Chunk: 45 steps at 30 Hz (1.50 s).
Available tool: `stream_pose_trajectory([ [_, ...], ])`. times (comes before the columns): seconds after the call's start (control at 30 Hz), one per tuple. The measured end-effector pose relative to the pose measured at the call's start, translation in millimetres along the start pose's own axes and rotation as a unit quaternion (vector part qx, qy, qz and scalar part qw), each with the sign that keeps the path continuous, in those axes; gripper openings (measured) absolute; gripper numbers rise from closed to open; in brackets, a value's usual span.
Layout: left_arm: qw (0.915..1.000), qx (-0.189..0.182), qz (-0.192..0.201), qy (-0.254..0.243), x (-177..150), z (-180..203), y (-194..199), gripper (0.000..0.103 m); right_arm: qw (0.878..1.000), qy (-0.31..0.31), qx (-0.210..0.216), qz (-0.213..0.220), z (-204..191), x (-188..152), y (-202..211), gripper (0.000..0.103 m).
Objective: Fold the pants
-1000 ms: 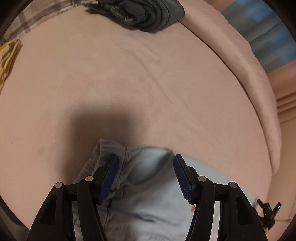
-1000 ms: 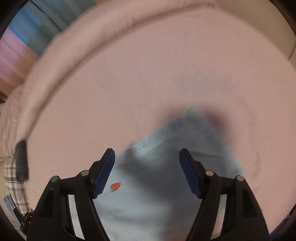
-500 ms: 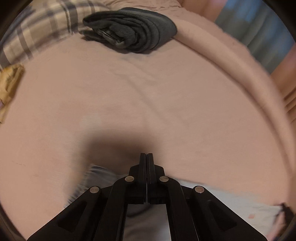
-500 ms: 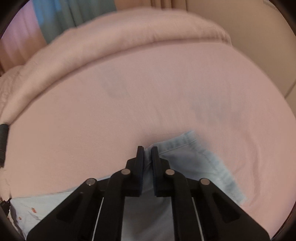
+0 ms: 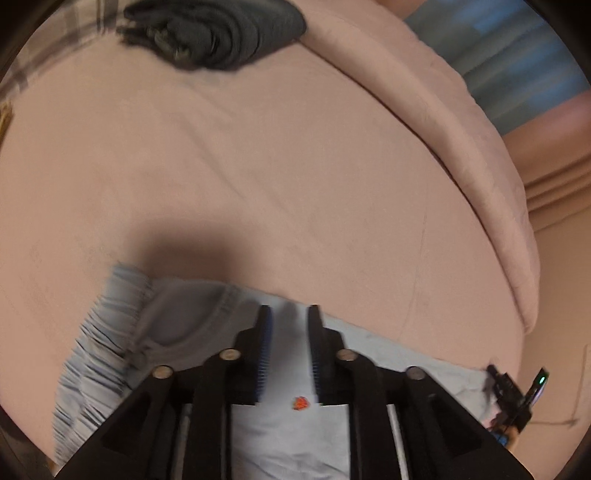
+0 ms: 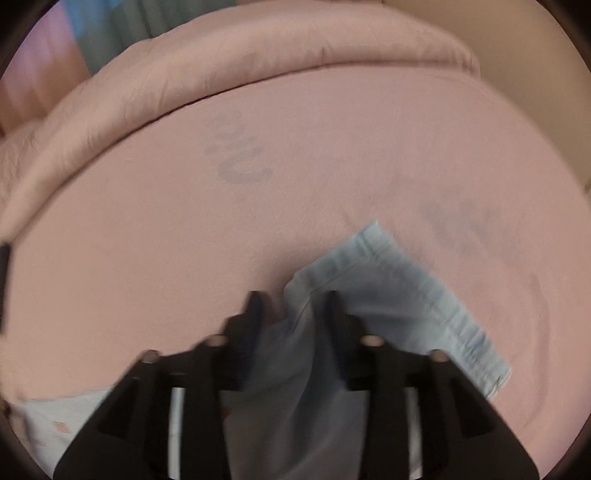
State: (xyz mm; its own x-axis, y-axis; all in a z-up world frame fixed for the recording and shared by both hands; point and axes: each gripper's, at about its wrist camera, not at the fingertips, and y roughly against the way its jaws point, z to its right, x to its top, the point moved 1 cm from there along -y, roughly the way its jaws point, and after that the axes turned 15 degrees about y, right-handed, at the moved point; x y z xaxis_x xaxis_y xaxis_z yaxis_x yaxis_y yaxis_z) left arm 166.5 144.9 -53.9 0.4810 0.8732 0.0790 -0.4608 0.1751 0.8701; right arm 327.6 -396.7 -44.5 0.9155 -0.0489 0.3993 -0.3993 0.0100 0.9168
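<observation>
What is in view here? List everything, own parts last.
pants: one, light blue, on the sheet, near edge, between both sets of fingers.
dark clothes: one folded pile, grey, far end of the sheet.
sheet: one, pink, under everything.
duvet: one, pink, rolled along the sheet's edge.
plaid cloth: one, grey-white, far left corner.
left gripper: one, black, blue pads, opening over the pants.
right gripper: one, black, opening, pants fold between fingers.

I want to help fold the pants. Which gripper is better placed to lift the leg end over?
Probably the right gripper: its opening jaws straddle a raised fold of the pants beside the hem. The left gripper, jaws opening too, hangs over flat cloth near the waistband.
</observation>
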Motion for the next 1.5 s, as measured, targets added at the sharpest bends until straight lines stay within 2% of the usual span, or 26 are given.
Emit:
stream_pose_trajectory([
  [0.13, 0.9994, -0.014, -0.027, 0.013, -9, 8, -5, 0.024, 1.000, 0.007, -0.013, -0.009, -14, -3, 22, 0.055],
  [0.23, 0.9994, 0.003, -0.035, -0.003, -13, 17, -14, 0.025, 0.999, 0.013, 0.031, -0.022, -33, -12, 26, 0.057],
  [0.33, 0.9991, 0.035, -0.022, 0.011, -10, 15, -27, 0.025, 0.999, 0.019, -0.005, -0.046, -43, -17, 11, 0.058],
  [0.43, 0.9979, 0.042, -0.031, 0.037, -5, 4, -39, 0.025, 0.997, 0.023, -0.026, -0.065, -51, -22, -9, 0.062],
  [0.47, 0.9980, 0.040, -0.029, 0.040, -5, 2, -39, 0.025, 0.997, 0.031, -0.038, -0.059, -54, -23, -10, 0.063],
  [0.53, 0.9982, 0.039, -0.027, 0.037, -6, 3, -37, 0.025, 0.995, 0.055, -0.065, -0.043, -64, -23, -11, 0.052],
  [0.57, 0.9983, 0.039, -0.027, 0.035, -6, 4, -35, 0.025, 0.995, 0.063, -0.071, -0.033, -66, -23, -11, 0.025],
  [0.6, 0.9983, 0.037, -0.027, 0.036, -7, 4, -33, 0.025, 0.996, 0.063, -0.060, -0.024, -66, -24, -9, 0.014],
  [0.67, 0.9982, 0.023, -0.038, 0.040, -9, 3, -28, 0.025, 0.999, 0.043, -0.031, -0.007, -59, -25, 3, 0.009],
  [0.77, 0.9982, -0.002, -0.042, 0.042, -17, 2, -14, 0.025, 0.997, 0.019, 0.013, 0.069, -48, -28, 53, 0.009],
  [0.9, 0.9979, -0.016, -0.033, 0.053, -28, -1, 4, 0.027, 0.983, -0.018, 0.068, 0.167, -36, -53, 126, 0.008],
  [0.97, 0.9964, -0.043, -0.040, 0.061, -29, 5, 9, 0.034, 0.977, -0.026, 0.073, 0.198, -31, -77, 152, 0.009],
  [1.0, 0.9956, -0.056, -0.041, 0.063, -32, 6, 13, 0.040, 0.975, -0.025, 0.067, 0.210, -29, -93, 163, 0.009],
  [1.07, 0.9948, -0.070, -0.040, 0.061, -38, 10, 20, 0.047, 0.972, -0.031, 0.064, 0.222, -23, -112, 173, 0.009],
  [1.13, 0.9957, -0.069, -0.032, 0.053, -40, 14, 23, 0.054, 0.968, -0.041, 0.074, 0.235, -15, -134, 185, 0.009],
  [1.23, 0.9963, -0.049, -0.048, 0.053, -41, 21, 12, 0.055, 0.963, -0.062, 0.082, 0.248, -2, -147, 195, 0.009],
  [1.33, 0.9952, -0.038, -0.074, 0.050, -43, 23, -3, 0.055, 0.964, -0.063, 0.066, 0.251, 3, -166, 202, 0.009],
  [1.4, 0.9964, -0.012, -0.075, 0.036, -42, 30, -13, 0.055, 0.962, -0.073, 0.073, 0.254, 10, -179, 206, 0.009],
  [1.5, 0.9945, 0.023, -0.093, 0.043, -40, 29, -30, 0.055, 0.959, -0.088, 0.086, 0.254, 16, -196, 210, 0.009],
])
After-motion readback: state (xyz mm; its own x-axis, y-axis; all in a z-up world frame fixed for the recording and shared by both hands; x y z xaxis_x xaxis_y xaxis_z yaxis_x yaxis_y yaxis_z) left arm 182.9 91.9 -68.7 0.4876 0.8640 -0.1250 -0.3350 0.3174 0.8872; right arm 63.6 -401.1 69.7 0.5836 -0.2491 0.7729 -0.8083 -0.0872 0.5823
